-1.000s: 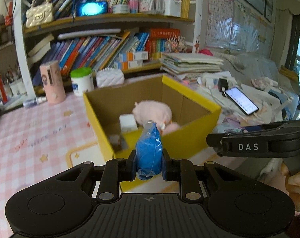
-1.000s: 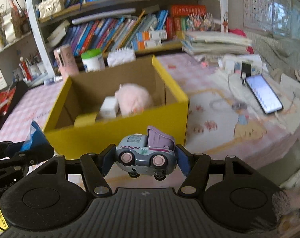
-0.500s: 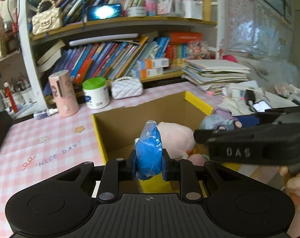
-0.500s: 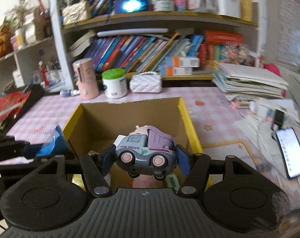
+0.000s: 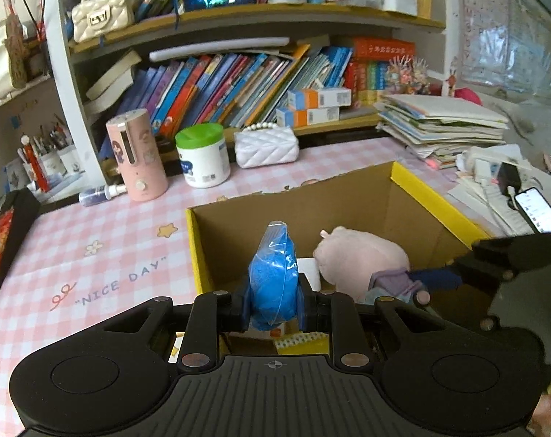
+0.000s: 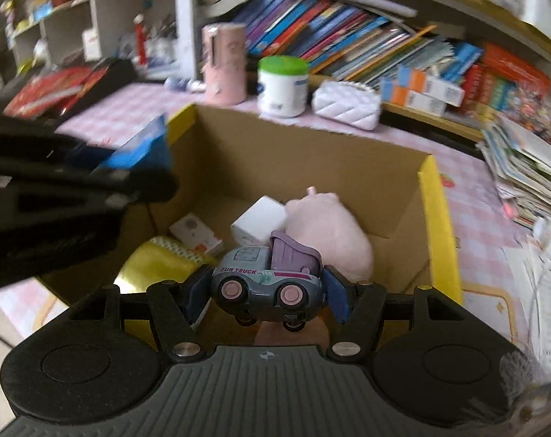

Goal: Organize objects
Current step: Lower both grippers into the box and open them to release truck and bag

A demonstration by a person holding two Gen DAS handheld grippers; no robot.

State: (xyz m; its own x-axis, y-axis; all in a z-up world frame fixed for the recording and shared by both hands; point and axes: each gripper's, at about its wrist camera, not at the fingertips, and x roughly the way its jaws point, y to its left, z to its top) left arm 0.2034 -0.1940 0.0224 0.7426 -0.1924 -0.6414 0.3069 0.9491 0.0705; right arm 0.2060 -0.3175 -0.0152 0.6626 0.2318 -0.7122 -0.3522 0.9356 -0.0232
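A blue bag is clamped in the left hand-held gripper, and a toy truck in the right hand-held gripper; both are held over the yellow box on the counter, where a pink plush is lying.

The right gripper clamps a grey toy truck above the yellow cardboard box, where a pink plush lies.
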